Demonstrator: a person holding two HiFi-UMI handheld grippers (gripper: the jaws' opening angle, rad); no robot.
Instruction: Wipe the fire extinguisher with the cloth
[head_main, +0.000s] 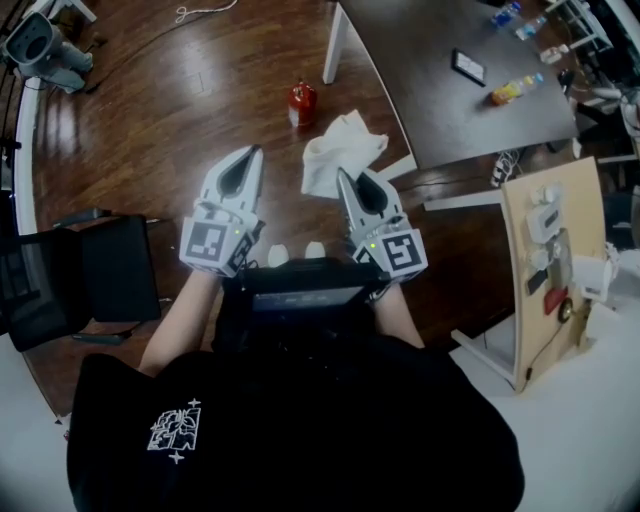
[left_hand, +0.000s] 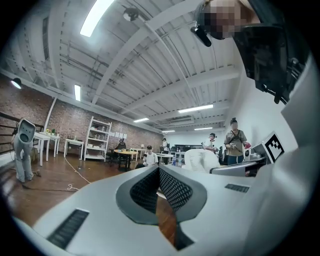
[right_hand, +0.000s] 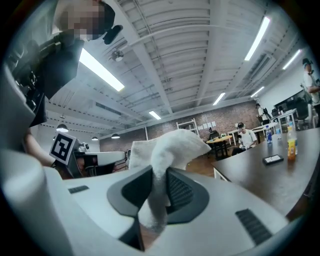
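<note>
At nine o'clock of the head view a black chair (head_main: 95, 275) stands on the wooden floor (head_main: 150, 110). Next comes the left gripper (head_main: 252, 158), pointing toward twelve. Its ribbed jaws are brought together on nothing, with only floor showing behind them in its own view.

The small red fire extinguisher (head_main: 302, 103) stands upright on the floor at twelve o'clock, well apart from both grippers. It is near the white leg of a dark table (head_main: 430, 90). It looks rigid, smooth-painted and likely slippery, and it seems light enough to tip under a sideways rub. The free left gripper would best steady it at the neck or handle while the body is wiped.

At one o'clock the white cloth (head_main: 335, 150) hangs bunched from the right gripper (head_main: 345, 178), whose jaws are clamped on a fold of it. The cloth is soft, limp and light. Taken by one fold it trails loose, so it would need pressing flat against the cylinder.

On the table, at two o'clock, lies a phone (head_main: 468, 66).

By count there are one extinguisher, one cloth, two grippers, one chair and one phone
</note>
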